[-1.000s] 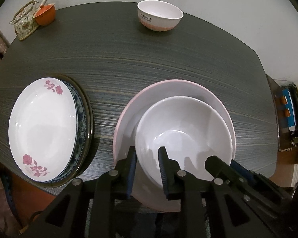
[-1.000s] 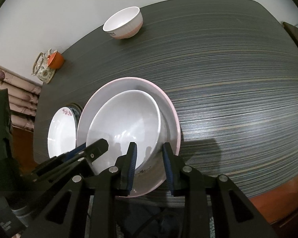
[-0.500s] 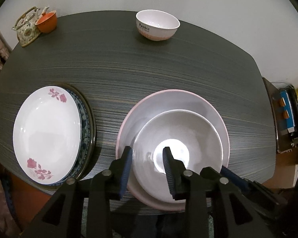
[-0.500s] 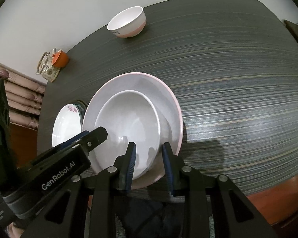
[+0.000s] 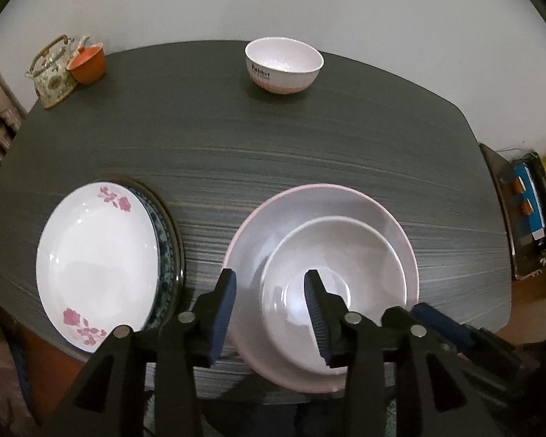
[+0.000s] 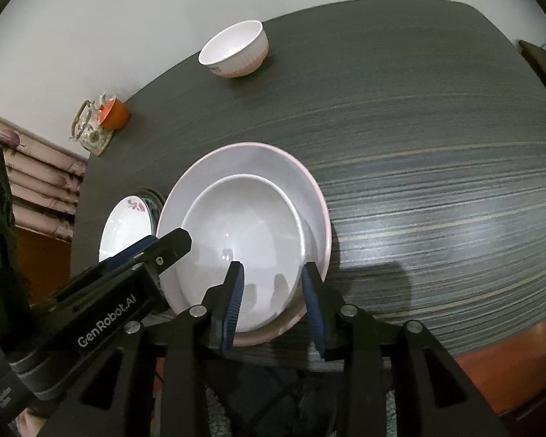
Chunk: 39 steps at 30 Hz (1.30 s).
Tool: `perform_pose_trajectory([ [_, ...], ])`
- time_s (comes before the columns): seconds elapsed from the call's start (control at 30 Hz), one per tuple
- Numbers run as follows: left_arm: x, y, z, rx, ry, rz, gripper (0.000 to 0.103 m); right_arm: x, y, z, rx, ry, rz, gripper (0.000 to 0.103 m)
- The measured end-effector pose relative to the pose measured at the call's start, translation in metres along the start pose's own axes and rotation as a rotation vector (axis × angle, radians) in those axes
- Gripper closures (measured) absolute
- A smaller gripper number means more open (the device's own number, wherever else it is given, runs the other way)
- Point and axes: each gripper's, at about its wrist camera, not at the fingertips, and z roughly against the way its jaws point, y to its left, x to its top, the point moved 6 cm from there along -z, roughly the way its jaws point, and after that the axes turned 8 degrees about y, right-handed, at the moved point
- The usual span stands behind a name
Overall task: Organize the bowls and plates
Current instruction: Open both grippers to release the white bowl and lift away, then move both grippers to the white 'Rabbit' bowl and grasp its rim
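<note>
A plain white bowl (image 5: 331, 255) sits inside a wide pink-rimmed plate (image 5: 258, 233) at the table's near edge. My left gripper (image 5: 270, 280) straddles the bowl's left rim. Its jaws are opening and the pads stand clear of the rim. My right gripper (image 6: 273, 273) straddles the right rim of the bowl (image 6: 244, 225), its jaws also opening, with a gap at each pad. Each gripper shows in the other's view: the right gripper (image 5: 407, 311) and the left gripper (image 6: 165, 240). To the left, a floral plate (image 5: 94, 255) lies on a dark patterned plate (image 5: 165, 240).
A small white and pink bowl (image 5: 284, 65) stands at the table's far edge. A teapot (image 5: 52, 73) and an orange cup (image 5: 87, 63) sit at the far left corner. The dark striped table (image 5: 309, 145) ends close below the plates. A shelf with clutter (image 5: 527, 211) stands to the right.
The white bowl, first held tilted by its rim, has come to rest flat in the pink plate. Both grippers' jaws have widened off the rim and drawn back a little.
</note>
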Motion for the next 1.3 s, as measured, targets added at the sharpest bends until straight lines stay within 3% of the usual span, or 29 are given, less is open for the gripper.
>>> perform_pose_trajectory([
  [0.17,0.003,-0.003,0.002,0.019,-0.018,-0.015,0.063,0.005,-0.003,0.006,-0.014,-0.021,-0.004,0.066],
  [0.73,0.02,0.002,0.003,0.06,-0.063,-0.022,0.063,0.036,-0.01,0.017,-0.008,-0.077,0.018,0.064],
  [0.87,0.032,0.009,0.0,0.084,-0.066,-0.015,0.063,0.05,-0.009,0.019,-0.032,-0.122,0.064,0.064],
  [1.3,0.105,0.037,-0.021,0.12,-0.074,0.004,0.063,0.113,-0.009,0.007,-0.067,-0.088,0.117,0.064],
])
